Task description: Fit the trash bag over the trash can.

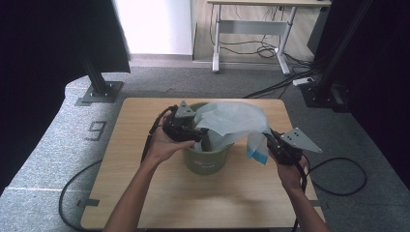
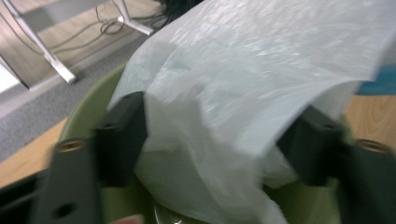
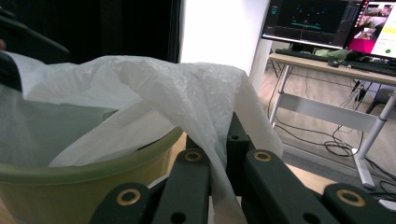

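A green plastic bin stands at the middle of the wooden table. A thin white plastic bag billows over its mouth and hangs down the right side, where it carries a blue print. My left gripper is at the bin's left rim. In the left gripper view its jaws stand wide apart over the bin, with loose bag film between them. To the right of the bin my right gripper is shut on a fold of the bag, beside the bin's wall.
Bare tabletop lies in front of the bin and on both sides. Behind the table is grey carpet with cables, black frame posts at left and right, and a white-legged desk. Monitors stand on a desk in the right gripper view.
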{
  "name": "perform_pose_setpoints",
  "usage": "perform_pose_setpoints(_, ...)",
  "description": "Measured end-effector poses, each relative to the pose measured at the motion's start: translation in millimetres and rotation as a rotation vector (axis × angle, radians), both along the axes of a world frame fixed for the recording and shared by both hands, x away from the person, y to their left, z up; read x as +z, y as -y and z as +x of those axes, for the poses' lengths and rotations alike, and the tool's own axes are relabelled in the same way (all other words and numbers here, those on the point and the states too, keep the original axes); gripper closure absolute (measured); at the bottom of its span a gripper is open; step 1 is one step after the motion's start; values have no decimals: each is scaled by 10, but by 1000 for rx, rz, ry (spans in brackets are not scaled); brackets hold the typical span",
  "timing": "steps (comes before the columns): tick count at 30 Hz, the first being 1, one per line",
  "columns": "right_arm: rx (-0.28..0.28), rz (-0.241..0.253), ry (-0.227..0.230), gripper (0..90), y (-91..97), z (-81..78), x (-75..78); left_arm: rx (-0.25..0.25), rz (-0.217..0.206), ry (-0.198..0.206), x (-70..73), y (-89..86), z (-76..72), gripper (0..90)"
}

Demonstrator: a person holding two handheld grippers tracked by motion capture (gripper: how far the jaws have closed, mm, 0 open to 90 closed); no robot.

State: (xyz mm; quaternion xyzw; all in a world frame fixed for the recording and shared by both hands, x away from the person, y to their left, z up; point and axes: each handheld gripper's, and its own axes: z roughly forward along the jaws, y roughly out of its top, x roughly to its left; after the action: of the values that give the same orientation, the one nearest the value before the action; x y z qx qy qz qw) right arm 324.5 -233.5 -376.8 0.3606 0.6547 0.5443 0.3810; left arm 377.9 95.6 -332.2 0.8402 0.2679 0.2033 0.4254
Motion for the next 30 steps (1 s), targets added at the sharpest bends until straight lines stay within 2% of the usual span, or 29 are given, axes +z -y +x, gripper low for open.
perform_pose_setpoints(2, -2, -2, -2, 883, 7, 3, 16, -18, 5, 16, 39, -44, -60, 204)
perform_pose_setpoints(9, -16, 5, -29, 884, 17, 64, -17, -50, -49, 14, 104, -145, -138, 174)
perform_pose_setpoints(15, 2, 3, -37, 883, -62, 81, -51, -75, -33, 27, 74, 20, -181, 174)
perform_pose_setpoints(18, 32, 8, -39, 883, -154, 62, -37, -95, -28, 29, 66, 140, -209, 174)
perform_pose_setpoints(19, 62, 23, -37, 883, -214, 36, -4, -102, -30, 31, 68, 173, -222, 174)
perform_pose_setpoints(22, 82, 12, -24, 883, -274, 7, 34, -111, -37, 42, 87, 244, -259, 174)
perform_pose_setpoints(30, 147, -3, -27, 883, -459, -24, 23, -81, -72, 39, 44, 297, -247, 179)
